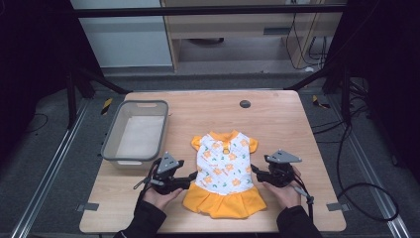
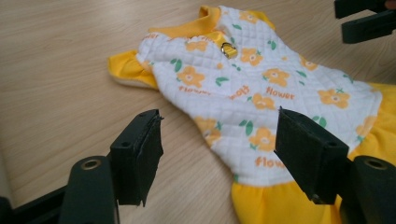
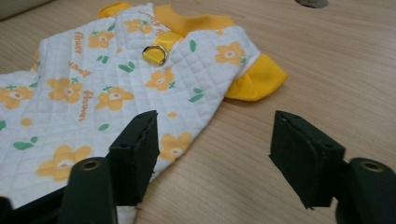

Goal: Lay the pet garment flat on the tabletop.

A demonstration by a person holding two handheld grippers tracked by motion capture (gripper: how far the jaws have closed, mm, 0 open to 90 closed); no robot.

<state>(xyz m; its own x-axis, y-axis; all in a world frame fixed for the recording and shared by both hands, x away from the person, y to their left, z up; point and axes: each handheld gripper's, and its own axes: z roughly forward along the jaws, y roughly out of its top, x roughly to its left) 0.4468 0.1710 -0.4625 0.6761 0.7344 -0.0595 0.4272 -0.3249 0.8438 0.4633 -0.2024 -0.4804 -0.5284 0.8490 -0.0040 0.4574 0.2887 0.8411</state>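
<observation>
Flanking 1 dress (image 1: 224, 171) near the table's (image 1: 282, 119) front edge, left gripper (image 1: 190, 179) and right gripper (image 1: 253, 170) stand open-jawed, holding nothing; 1 basket (image 1: 113, 132) sits at the left edge.

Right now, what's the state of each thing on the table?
Dress: laid flat, face up, unfolded, untouched.
Grey bin: upright, nothing inside.
Left tongs: open, at the dress's left edge, gripping nothing.
Right tongs: open, at the dress's right edge, gripping nothing.

Small flowered white-and-yellow dress (image 1: 224, 171), apparently flat, on the table's near middle.
</observation>
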